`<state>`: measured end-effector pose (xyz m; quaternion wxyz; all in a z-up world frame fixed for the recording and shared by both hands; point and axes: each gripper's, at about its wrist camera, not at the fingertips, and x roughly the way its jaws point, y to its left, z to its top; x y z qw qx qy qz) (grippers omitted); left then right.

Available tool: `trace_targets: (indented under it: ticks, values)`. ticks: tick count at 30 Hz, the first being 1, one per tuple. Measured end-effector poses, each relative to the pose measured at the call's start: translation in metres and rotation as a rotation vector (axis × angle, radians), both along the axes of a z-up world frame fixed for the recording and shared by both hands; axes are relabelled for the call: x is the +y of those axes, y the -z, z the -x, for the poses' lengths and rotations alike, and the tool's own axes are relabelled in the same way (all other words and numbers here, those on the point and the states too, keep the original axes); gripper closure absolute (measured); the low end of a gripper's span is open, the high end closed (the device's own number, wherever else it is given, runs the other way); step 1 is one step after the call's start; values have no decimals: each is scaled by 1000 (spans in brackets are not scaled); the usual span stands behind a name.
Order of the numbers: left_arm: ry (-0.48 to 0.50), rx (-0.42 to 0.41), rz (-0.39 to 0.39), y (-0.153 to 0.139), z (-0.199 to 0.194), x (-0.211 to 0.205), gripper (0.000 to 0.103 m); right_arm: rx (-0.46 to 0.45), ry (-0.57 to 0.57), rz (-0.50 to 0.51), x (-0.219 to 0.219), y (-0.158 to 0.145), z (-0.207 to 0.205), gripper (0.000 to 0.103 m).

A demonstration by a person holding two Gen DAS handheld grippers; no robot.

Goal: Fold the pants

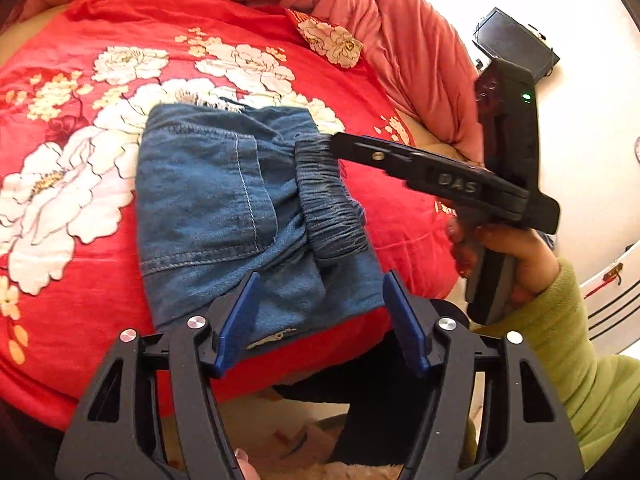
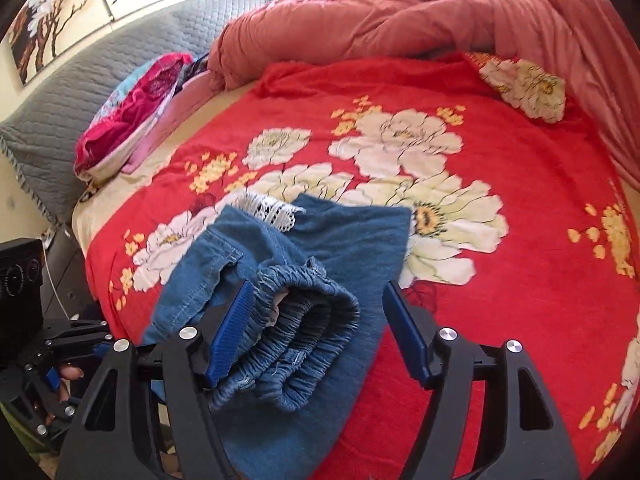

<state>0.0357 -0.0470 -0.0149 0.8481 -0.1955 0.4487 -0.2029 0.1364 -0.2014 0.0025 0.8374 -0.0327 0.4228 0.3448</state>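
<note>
Blue denim pants (image 1: 224, 208) lie folded into a compact bundle on the red floral blanket (image 1: 72, 60). Their gathered elastic waistband (image 1: 328, 200) lies on top at the right side. My left gripper (image 1: 320, 312) is open and empty, with its blue pads over the bundle's near edge. My right gripper (image 2: 320, 332) is open, its jaws either side of the waistband (image 2: 296, 340); the left pad touches the band. In the left wrist view the right gripper (image 1: 336, 140) reaches in from the right, its tip at the waistband's far end. White lace trim (image 2: 268, 208) shows at the far edge.
A rumpled pink quilt (image 2: 400, 16) lies along the far side of the bed. A grey pillow (image 2: 100, 72) and a pink patterned cloth (image 2: 132, 108) lie at the left. A black speaker (image 2: 20, 272) stands beside the bed. The bed's near edge drops to the floor (image 1: 288, 440).
</note>
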Motion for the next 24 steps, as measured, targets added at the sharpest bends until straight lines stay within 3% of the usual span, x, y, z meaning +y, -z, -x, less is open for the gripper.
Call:
trace_targets:
  ticks: [11,21,24]
  values:
    - [-59,-45,-60,-15,5,16,39,-71,43,-67,-18,-29,30,29]
    - [-135,-50,-88,-18,9,43,32,-77,66,-77,-27,-29,58,25]
    - [-181,-44,-88,-18,10,60,31,-69,57,-77,-29,-24,75,18]
